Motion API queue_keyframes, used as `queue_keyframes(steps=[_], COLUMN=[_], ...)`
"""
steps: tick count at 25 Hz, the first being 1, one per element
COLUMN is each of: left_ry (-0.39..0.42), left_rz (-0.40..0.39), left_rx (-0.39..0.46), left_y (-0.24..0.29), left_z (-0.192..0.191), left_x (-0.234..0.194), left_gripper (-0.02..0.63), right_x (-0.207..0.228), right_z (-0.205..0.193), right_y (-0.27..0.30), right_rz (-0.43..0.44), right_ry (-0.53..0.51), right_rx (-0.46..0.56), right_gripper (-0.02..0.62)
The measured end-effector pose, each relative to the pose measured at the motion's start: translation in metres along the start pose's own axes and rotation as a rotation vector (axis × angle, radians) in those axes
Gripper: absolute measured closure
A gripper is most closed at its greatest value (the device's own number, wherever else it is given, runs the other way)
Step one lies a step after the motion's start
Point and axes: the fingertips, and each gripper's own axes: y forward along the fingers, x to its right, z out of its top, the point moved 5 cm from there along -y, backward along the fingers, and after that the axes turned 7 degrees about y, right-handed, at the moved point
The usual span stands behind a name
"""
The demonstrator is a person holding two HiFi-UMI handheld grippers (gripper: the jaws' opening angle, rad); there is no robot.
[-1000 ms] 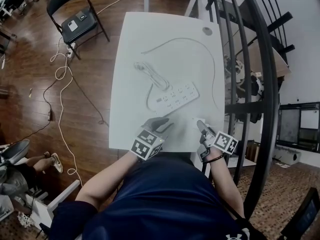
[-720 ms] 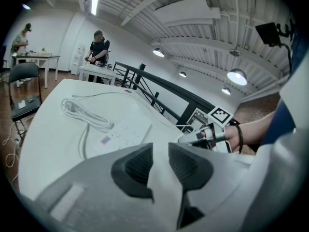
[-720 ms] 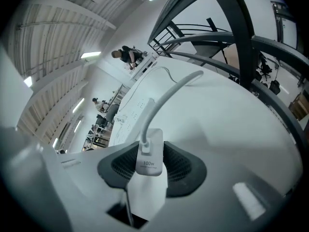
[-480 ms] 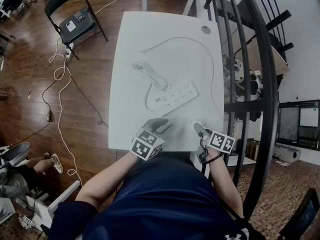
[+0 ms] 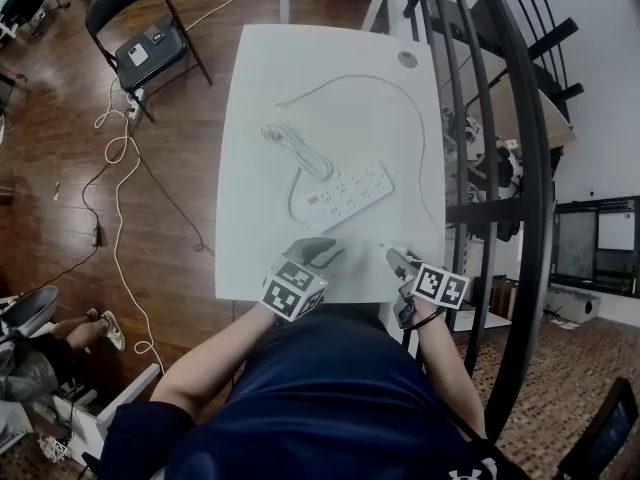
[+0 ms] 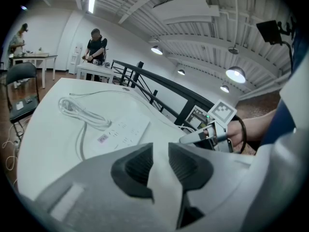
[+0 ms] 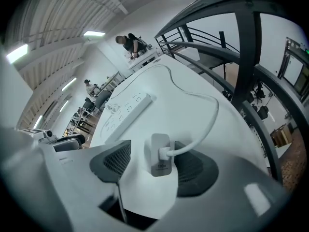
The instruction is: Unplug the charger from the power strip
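Observation:
The white power strip point(image 5: 347, 194) lies in the middle of the white table point(image 5: 250, 258); it also shows in the left gripper view point(image 6: 123, 132) and the right gripper view point(image 7: 126, 111). The white charger point(image 7: 160, 154) lies flat on the table, away from the strip, with its white cable point(image 7: 203, 124) curving off to the right. My right gripper point(image 7: 153, 149) straddles the charger. Its jaws have just been opening, and the pads stand off both sides of the charger. My left gripper point(image 5: 330, 253) rests at the near table edge, with a small gap and nothing between its jaws point(image 6: 160, 149).
The strip's own cord lies coiled point(image 5: 290, 140) behind it. A small round disc point(image 5: 407, 60) sits at the far right corner. A black railing point(image 5: 520, 168) runs close along the table's right side. A folding chair point(image 5: 140, 43) and floor cables point(image 5: 120, 168) are on the left.
The right gripper has shifted slightly toward the near table edge and tilted further down. The left gripper has stayed where it was.

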Motion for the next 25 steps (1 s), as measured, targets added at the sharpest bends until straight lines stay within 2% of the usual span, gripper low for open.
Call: queue_keyframes(steps=[5, 8, 11, 15, 18, 21, 25], left_ry=[0.007, 0.009, 0.007, 0.024, 0.073, 0.101, 0.109], left_rz=[-0.003, -0.005, -0.004, 0.019, 0.07, 0.107, 0.12], left_rx=[-0.01, -0.012, -0.015, -0.005, 0.054, 0.115, 0.199], left_y=[0.002, 0.002, 0.0, -0.001, -0.006, -0.014, -0.023], left_z=[-0.001, -0.001, -0.002, -0.001, 0.01, 0.027, 0.057], left_x=[0.001, 0.001, -0.001, -0.005, -0.007, -0.006, -0.001], left_gripper=[0.505, 0.505, 0.505, 0.505, 0.53, 0.539, 0.549], right_x=[0.018, 0.031, 0.036, 0.033, 0.021, -0.002, -0.054], right_z=[-0.004, -0.002, 0.006, 0.025, 0.039, 0.051, 0.066], right_y=[-0.007, -0.018, -0.033, -0.054, -0.071, -0.081, -0.079], right_rz=[-0.065, -0.12, -0.139, -0.161, -0.199, -0.159, 0.028], right_ry=[0.086, 0.136, 0.17, 0.176, 0.141, 0.101, 0.008], right_rx=[0.028, 0.075, 0.127, 0.208, 0.293, 0.347, 0.328], right_gripper=[0.308, 0.308, 0.308, 0.31, 0.327, 0.373, 0.491])
